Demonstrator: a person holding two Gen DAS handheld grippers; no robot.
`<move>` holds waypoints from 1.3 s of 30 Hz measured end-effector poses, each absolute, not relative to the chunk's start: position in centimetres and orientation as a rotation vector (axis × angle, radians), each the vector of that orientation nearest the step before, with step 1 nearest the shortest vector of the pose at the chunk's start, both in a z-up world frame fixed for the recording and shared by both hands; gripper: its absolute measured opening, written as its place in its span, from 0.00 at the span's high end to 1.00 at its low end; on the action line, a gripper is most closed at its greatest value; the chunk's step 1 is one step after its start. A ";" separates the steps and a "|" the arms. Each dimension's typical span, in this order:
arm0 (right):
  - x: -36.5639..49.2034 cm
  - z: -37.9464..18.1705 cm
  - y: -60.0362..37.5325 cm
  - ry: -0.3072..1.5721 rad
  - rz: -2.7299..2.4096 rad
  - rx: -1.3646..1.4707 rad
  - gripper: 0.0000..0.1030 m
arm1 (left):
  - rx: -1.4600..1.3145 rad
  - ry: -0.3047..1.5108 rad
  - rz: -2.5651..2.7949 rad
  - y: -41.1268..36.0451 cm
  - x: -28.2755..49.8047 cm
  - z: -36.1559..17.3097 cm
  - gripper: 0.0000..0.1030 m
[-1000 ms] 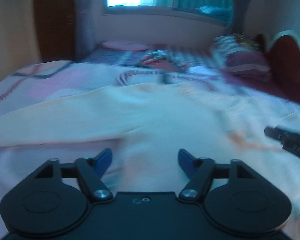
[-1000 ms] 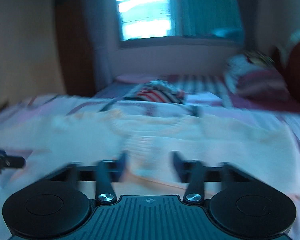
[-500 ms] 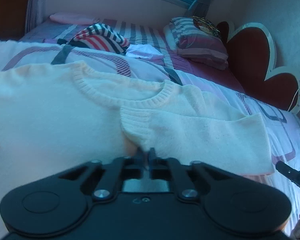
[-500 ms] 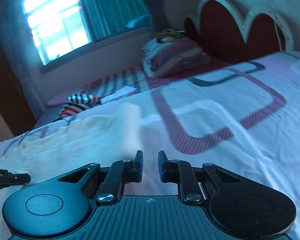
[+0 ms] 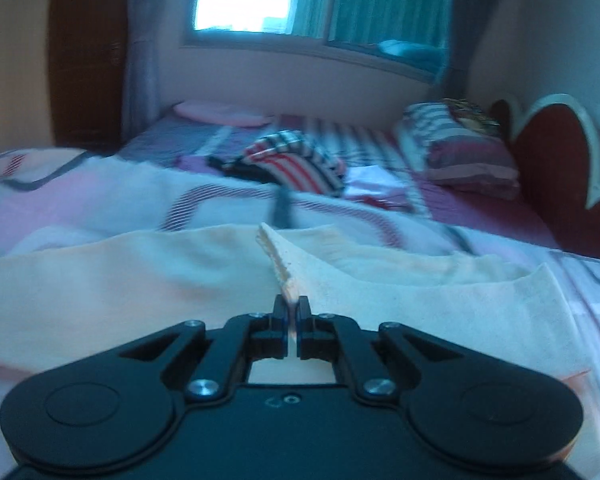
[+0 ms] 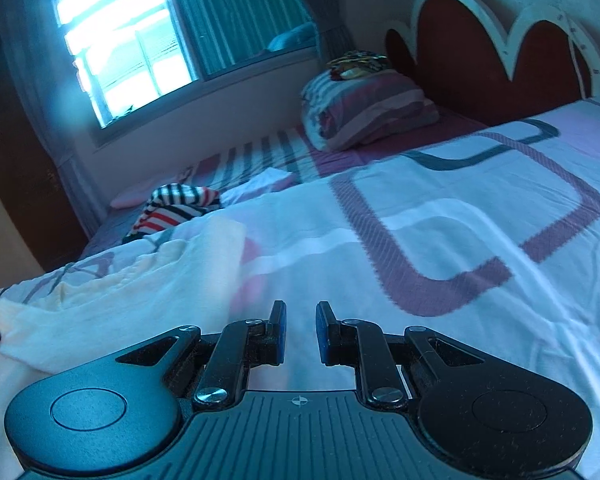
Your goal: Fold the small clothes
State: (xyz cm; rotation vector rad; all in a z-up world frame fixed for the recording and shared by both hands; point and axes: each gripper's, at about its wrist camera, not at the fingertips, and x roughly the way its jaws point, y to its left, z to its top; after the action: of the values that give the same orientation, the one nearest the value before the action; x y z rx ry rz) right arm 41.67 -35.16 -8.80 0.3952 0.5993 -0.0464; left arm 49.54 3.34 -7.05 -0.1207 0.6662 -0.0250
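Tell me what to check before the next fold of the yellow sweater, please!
1. Left gripper has the cream sweater: ok, shut on a pinched ridge of the knit.
2. Right gripper free to grab: ok, jaws slightly apart with nothing between them, over the bedsheet.
3. Right gripper lined up with the sweater: not ok, the sweater lies off to its left.
4. Sweater lying flat: not ok, it is bunched and creased.
5. Room to fold: ok, the striped garment and pillow lie further up the bed.
6. Which part is pinched: cannot tell, the picture is blurred.
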 end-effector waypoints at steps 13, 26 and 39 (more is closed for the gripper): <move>43.0 -8.7 -29.9 0.618 0.115 0.309 0.84 | -0.094 0.722 0.004 5.2 49.3 -9.1 0.98; 44.3 -8.9 -29.5 0.619 0.142 0.261 0.83 | 0.019 0.614 0.083 4.7 48.1 -7.8 0.40; 49.2 -11.0 -27.9 0.710 0.212 0.206 1.00 | 0.091 0.704 -0.005 3.0 50.5 -10.2 0.36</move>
State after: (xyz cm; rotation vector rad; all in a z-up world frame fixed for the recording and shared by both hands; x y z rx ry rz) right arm 49.19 -27.92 -11.03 0.2057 0.7096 0.2122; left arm 50.51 2.95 -10.18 0.0912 0.7043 -0.0050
